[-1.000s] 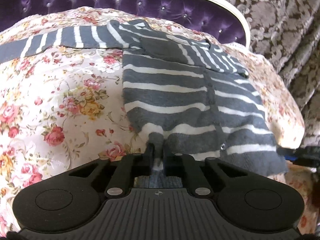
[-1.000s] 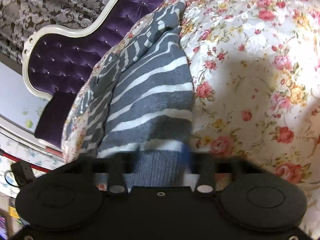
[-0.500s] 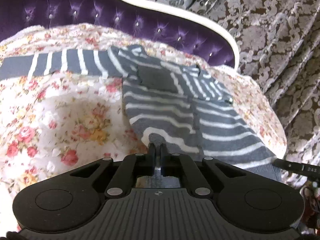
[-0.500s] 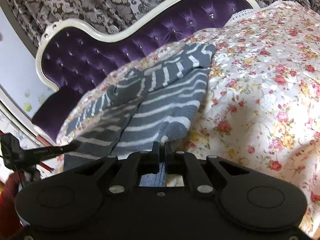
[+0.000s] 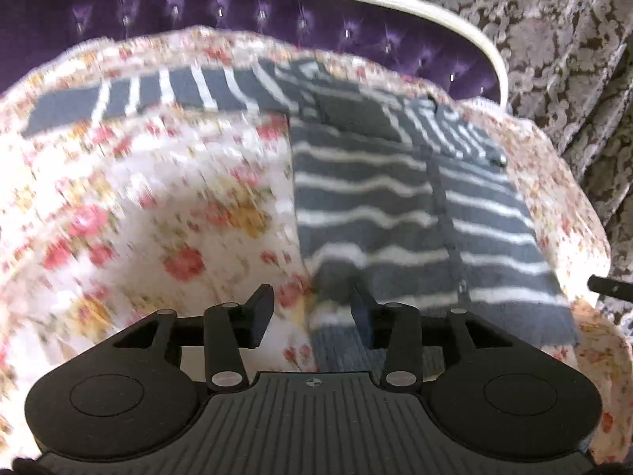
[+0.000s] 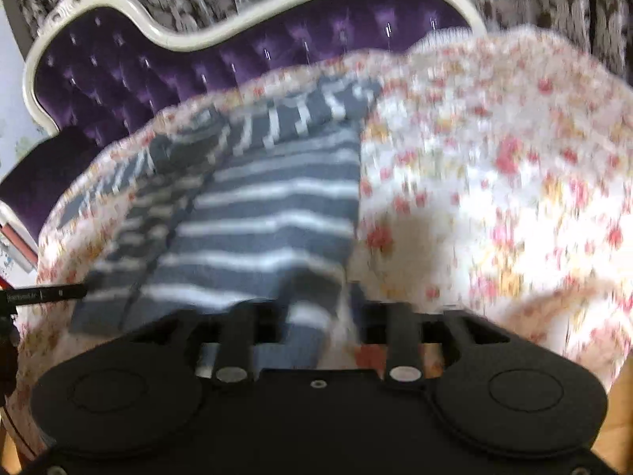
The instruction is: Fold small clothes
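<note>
Left tool (image 5: 312, 308), cardigan (image 5: 395, 213) btwn jaws

Both wrist views close and tilted down over the floral bedspread (image 5: 158, 213), facing the purple headboard (image 6: 166, 63), sharing the striped garment (image 5: 368, 206) between them.

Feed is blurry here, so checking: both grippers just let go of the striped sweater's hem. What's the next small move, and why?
Probably go for the sleeve. Both the left gripper and right gripper have just been opening, pads off the striped sweater, whose body lies flat on the floral cover while that sleeve sticks out sideways.
</note>
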`<state>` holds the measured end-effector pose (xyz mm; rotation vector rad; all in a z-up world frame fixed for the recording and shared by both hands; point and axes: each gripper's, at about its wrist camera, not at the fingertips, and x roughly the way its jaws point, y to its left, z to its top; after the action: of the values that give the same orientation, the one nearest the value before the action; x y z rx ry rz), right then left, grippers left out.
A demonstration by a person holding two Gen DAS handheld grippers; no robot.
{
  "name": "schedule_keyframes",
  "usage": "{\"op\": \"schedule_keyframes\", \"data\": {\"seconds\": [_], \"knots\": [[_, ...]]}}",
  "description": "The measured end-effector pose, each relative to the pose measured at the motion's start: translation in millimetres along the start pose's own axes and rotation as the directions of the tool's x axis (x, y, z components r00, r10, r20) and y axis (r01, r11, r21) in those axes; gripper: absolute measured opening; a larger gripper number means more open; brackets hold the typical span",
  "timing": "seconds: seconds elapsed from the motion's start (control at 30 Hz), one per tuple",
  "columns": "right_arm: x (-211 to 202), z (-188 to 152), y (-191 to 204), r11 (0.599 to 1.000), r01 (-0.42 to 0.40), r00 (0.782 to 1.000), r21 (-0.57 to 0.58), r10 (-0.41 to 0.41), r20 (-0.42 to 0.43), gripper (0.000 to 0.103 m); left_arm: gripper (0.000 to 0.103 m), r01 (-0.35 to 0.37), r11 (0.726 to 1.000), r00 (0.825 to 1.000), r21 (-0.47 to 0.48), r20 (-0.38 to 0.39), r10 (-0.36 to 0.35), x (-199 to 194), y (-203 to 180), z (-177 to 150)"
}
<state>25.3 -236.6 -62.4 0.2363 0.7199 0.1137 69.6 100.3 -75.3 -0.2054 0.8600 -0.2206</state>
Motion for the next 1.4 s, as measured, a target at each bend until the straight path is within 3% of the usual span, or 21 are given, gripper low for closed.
{"op": "schedule_keyframes", "data": {"seconds": [0.07, 0.1, 0.13, 0.2, 0.27, 0.43, 0.63, 0.8, 1.03, 1.13, 1.23, 1.4], "knots": [[-1, 8, 8, 1.000, -0.014, 0.999, -0.019, 0.014, 0.037, 0.075, 0.068, -0.022, 1.000, 0.999, -0.017, 0.034, 0.023, -6, 6, 8], [-1, 13, 13, 0.999, -0.026, 0.998, -0.029, 0.027, 0.055, 0.078, 0.073, -0.030, 0.999, 0.998, -0.027, 0.053, 0.031, -8, 9, 11], [0, 18, 18, 0.999, -0.037, 0.997, -0.033, 0.039, 0.065, 0.082, 0.075, -0.033, 0.999, 0.996, -0.039, 0.075, 0.036, -11, 13, 15], [5, 26, 29, 0.997, -0.063, 0.994, -0.045, 0.067, 0.087, 0.099, 0.080, -0.046, 0.997, 0.993, -0.059, 0.106, 0.052, -14, 19, 25], [9, 33, 41, 0.994, -0.089, 0.989, -0.067, 0.097, 0.114, 0.102, 0.087, -0.077, 0.995, 0.989, -0.068, 0.124, 0.085, -14, 25, 35], [34, 55, 70, 0.985, -0.139, 0.982, -0.107, 0.151, 0.112, 0.103, 0.095, -0.116, 0.989, 0.974, -0.087, 0.187, 0.131, -11, 38, 56], [70, 80, 94, 0.976, -0.178, 0.978, -0.126, 0.190, 0.088, 0.103, 0.096, -0.130, 0.984, 0.965, -0.124, 0.211, 0.154, -3, 57, 79], [99, 92, 102, 0.965, -0.219, 0.970, -0.144, 0.231, 0.071, 0.103, 0.096, -0.153, 0.968, 0.963, -0.199, 0.188, 0.191, 9, 89, 98], [142, 94, 92, 0.962, -0.222, 0.970, -0.156, 0.234, 0.061, 0.103, 0.096, -0.141, 0.913, 0.965, -0.383, 0.154, 0.214, 33, 146, 111], [153, 89, 79, 0.967, -0.225, 0.970, -0.118, 0.234, 0.066, 0.103, 0.096, -0.146, 0.893, 0.964, -0.425, 0.143, 0.225, 43, 160, 114], [157, 92, 72, 0.971, -0.220, 0.975, -0.097, 0.223, 0.020, 0.103, 0.096, -0.168, 0.890, 0.957, -0.425, 0.146, 0.251, 54, 167, 120], [145, 98, 75, 0.963, -0.233, 0.968, -0.136, 0.243, 0.061, 0.103, 0.096, -0.170, 0.874, 0.956, -0.456, 0.138, 0.258, 74, 179, 124]]}}
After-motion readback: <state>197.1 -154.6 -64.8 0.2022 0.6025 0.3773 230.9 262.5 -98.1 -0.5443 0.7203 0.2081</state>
